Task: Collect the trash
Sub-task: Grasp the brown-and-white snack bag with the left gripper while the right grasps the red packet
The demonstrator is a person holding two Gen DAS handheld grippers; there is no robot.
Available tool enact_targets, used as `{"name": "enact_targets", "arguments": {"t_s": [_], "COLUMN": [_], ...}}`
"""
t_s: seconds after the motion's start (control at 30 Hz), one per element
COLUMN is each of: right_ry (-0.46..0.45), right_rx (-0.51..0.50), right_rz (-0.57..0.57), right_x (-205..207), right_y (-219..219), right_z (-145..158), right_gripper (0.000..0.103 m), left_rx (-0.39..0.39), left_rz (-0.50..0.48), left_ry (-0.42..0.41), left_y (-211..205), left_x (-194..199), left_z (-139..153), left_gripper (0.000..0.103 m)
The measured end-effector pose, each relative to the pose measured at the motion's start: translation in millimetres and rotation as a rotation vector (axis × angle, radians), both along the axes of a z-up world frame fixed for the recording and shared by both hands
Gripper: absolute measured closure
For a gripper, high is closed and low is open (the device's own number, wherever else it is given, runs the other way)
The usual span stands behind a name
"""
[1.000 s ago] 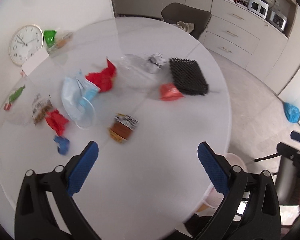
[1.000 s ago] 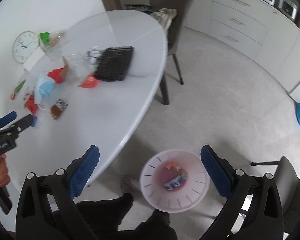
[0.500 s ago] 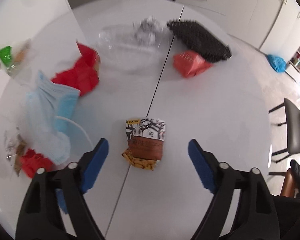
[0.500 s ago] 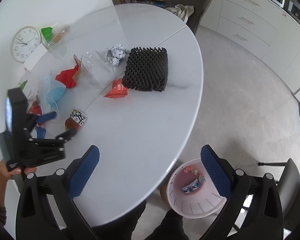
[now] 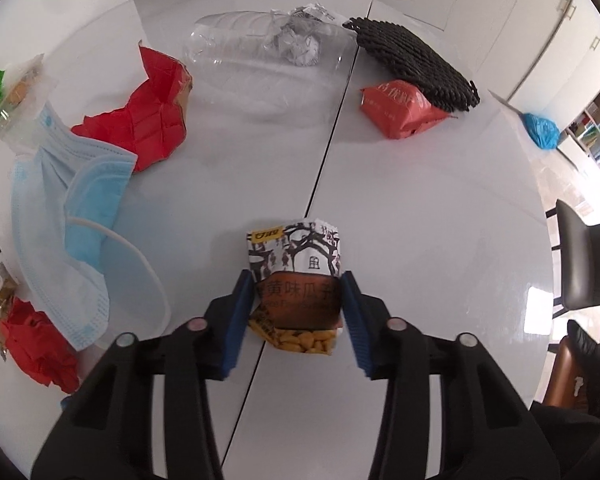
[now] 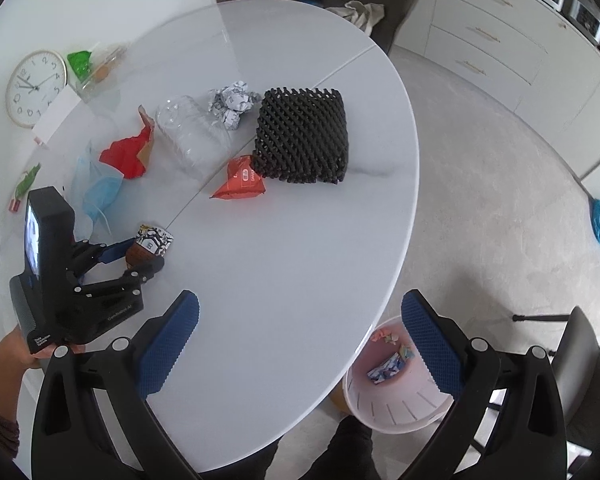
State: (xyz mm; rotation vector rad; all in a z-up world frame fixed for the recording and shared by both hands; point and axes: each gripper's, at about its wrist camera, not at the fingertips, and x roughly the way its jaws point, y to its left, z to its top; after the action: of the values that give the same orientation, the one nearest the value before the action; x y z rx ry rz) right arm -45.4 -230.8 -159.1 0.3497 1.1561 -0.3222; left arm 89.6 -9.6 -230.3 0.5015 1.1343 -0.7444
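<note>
Snack packet (image 5: 296, 280) sits clamped in the left gripper (image 5: 296, 312); right gripper (image 6: 300, 344) gapes above the wrapper-holding bin (image 6: 396, 412).

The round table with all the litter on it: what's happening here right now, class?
A person holding two grippers is clearing trash from the white table. The left gripper has its blue pads against both sides of a brown snack packet that lies on the tabletop. The right gripper hangs open and empty above the table's near edge. A pink bin on the floor already holds a few wrappers. A face mask, clear bottle and red packet remain.
</note>
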Motion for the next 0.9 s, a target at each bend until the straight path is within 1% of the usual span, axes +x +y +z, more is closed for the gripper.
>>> {"name": "enact_targets", "arguments": {"t_s": [0.03, 0.13, 0.23, 0.3, 0.4, 0.53, 0.63, 0.77, 0.83, 0.9], "right_ry": [0.0, -0.011, -0.03, -0.042, -0.046, -0.022, -0.004, 0.012, 0.015, 0.026], "right_rx": [-0.006, -0.006, 0.029, 0.065, 0.136, 0.155, 0.14, 0.116, 0.094, 0.056], "right_rz": [0.005, 0.021, 0.025, 0.018, -0.011, -0.045, -0.066, -0.089, -0.093, -0.08], "right_x": [3.0, 15.8, 33.2, 46.8, 76.4, 106.5, 122.5, 133.2, 136.3, 140.1], "right_y": [-0.3, -4.0, -8.3, -9.6, -8.8, -4.0, 0.2, 2.0, 3.2, 6.6], "right_z": [-0.8, -2.9, -9.3, -18.7, -43.2, -67.7, -79.6, -87.3, -88.8, -89.2], "right_gripper": [0.002, 0.003, 0.002, 0.003, 0.015, 0.03, 0.031, 0.032, 0.04, 0.044], "left_rx": [-0.006, -0.029, -0.042, -0.052, -0.069, -0.084, -0.09, -0.083, -0.083, -0.086], "left_rz": [0.008, 0.043, 0.061, 0.077, 0.098, 0.124, 0.126, 0.108, 0.104, 0.105], "left_ry": [0.005, 0.037, 0.036, 0.036, 0.039, 0.037, 0.037, 0.018, 0.016, 0.016], "left_y": [0.9, 4.6, 7.4, 10.3, 15.7, 26.6, 36.7, 44.5, 45.8, 46.6], "left_x": [0.5, -0.6, -5.0, -9.7, -15.5, -18.9, -21.9, -25.3, -24.9, -24.0], "left_z": [0.2, 3.3, 11.4, 18.9, 30.5, 44.0, 51.6, 56.3, 56.7, 57.1], "left_gripper": [0.064, 0.065, 0.065, 0.065, 0.065, 0.065, 0.065, 0.065, 0.065, 0.065]}}
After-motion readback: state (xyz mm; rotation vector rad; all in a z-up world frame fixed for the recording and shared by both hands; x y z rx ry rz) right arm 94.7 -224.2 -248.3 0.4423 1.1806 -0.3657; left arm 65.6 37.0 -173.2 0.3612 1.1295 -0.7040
